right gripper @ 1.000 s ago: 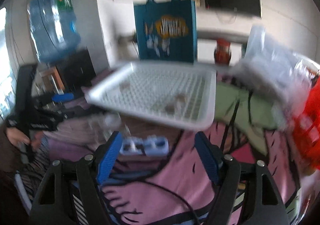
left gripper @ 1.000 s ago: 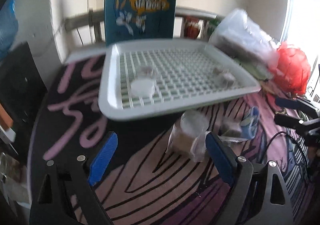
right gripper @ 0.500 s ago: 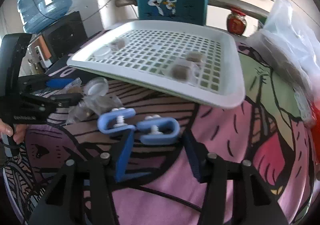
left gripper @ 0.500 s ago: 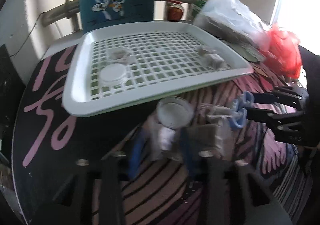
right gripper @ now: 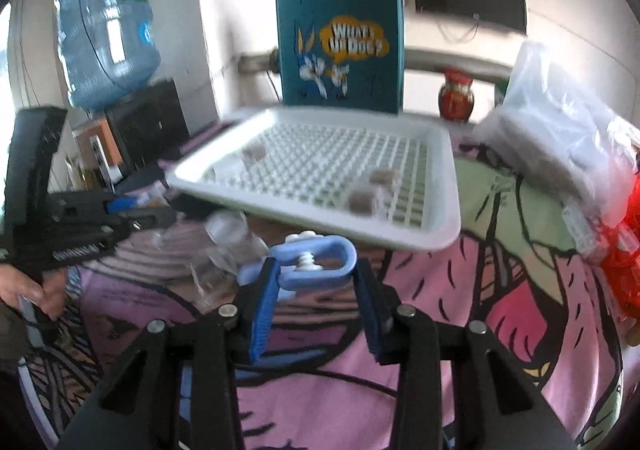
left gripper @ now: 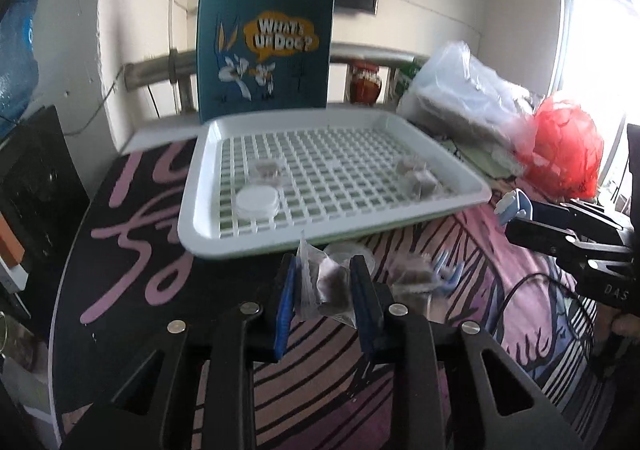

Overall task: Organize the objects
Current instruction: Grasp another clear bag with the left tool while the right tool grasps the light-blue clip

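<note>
The left gripper (left gripper: 324,290) jaws squeeze one clear bag (left gripper: 326,286). The right gripper (right gripper: 316,290) jaws squeeze one blue clip (right gripper: 316,260). Both sit by the white tray's (left gripper: 256,250) near edge; four small things lie inside.

White grid tray (left gripper: 200,206), teal bag (left gripper: 266,46)

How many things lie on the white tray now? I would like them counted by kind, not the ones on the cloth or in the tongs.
small bags with a brown piece: 3
round clear dish: 1
Total on the tray: 4
</note>
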### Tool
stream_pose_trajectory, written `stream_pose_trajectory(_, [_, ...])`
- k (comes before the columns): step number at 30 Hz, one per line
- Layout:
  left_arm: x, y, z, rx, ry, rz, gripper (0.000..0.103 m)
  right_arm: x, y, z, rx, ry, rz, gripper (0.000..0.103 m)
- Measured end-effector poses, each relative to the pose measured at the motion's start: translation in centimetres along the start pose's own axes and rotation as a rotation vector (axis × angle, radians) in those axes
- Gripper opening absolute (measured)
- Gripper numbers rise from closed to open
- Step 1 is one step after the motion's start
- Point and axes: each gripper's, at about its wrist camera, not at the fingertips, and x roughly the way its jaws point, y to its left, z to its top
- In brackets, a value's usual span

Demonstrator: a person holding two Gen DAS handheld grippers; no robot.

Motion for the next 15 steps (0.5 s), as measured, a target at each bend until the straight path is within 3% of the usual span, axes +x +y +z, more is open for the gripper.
stream_pose_trajectory(4, [-0.18,-0.3,-0.15,0.022,-0.047,0.038,0.026,-0.53,0.82,0.12,-0.016,-0.066,-0.017,0.037])
stream_pose_trajectory(15, [-0.84,-0.18,-0.49,0.003,-0.078,0.018,0.026,-0.32,0.58,-0.53,0.003,-0.081,-0.021,0.037])
